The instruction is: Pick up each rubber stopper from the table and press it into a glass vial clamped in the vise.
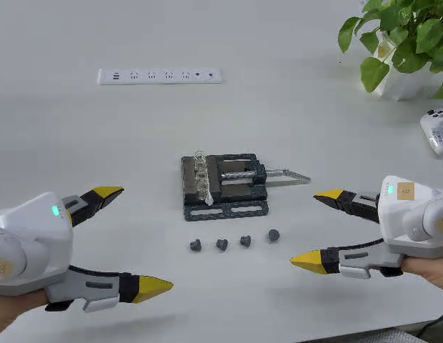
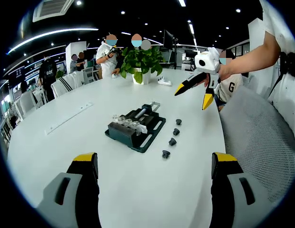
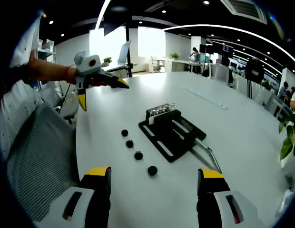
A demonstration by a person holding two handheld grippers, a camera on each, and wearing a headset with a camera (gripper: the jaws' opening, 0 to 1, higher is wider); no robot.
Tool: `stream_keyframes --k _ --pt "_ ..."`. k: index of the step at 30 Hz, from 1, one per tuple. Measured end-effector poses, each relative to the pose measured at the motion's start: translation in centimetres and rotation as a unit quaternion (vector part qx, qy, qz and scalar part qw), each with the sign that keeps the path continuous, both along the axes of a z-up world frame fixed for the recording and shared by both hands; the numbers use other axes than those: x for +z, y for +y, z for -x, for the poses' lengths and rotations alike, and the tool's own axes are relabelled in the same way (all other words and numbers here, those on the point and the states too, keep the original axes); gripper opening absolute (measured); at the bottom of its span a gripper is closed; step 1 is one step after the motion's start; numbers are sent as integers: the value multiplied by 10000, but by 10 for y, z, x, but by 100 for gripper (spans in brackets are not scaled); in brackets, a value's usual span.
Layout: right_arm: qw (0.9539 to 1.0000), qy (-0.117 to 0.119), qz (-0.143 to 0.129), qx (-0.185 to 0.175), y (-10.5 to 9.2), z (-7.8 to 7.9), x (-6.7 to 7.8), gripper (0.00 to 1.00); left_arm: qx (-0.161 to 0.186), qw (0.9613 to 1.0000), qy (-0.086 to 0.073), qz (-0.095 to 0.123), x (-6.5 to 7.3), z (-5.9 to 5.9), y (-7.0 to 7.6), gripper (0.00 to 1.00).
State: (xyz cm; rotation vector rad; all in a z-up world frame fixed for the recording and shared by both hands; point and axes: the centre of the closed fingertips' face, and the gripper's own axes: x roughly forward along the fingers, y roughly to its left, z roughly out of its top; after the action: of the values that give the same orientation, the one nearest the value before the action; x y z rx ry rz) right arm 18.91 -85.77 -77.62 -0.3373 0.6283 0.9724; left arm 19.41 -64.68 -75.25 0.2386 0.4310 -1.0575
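A black vise [image 1: 225, 186] stands mid-table with several clear glass vials [image 1: 201, 179] clamped upright in a row at its left end. In front of it, several dark rubber stoppers [image 1: 221, 244] lie in a line on the white table. My left gripper [image 1: 132, 239] is open at the lower left, well short of the stoppers. My right gripper [image 1: 316, 229] is open at the lower right, beside the rightmost stopper [image 1: 274, 234] but apart from it. The left gripper view looks past its open gripper [image 2: 154, 161] at the vise [image 2: 135, 127] and stoppers [image 2: 172, 141]. The right gripper view shows the same between its open gripper [image 3: 154, 173].
A white power strip [image 1: 159, 76] lies at the back left. A potted plant [image 1: 404, 43] and a white controller [image 1: 437, 128] sit at the back right. A grey mesh chair [image 2: 261, 137] stands at the table's near edge. People stand far behind.
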Motion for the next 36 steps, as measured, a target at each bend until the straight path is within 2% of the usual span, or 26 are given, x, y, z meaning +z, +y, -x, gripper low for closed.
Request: stream_keyframes --k 20,36 --pt "9999 -6 73 153 9 -12 6 67 -43 10000 10 23 -1 -5 -2 99" --pt "9973 136 355 634 26 -19 4 57 -28 10000 1 72 1 -8 -4 99"
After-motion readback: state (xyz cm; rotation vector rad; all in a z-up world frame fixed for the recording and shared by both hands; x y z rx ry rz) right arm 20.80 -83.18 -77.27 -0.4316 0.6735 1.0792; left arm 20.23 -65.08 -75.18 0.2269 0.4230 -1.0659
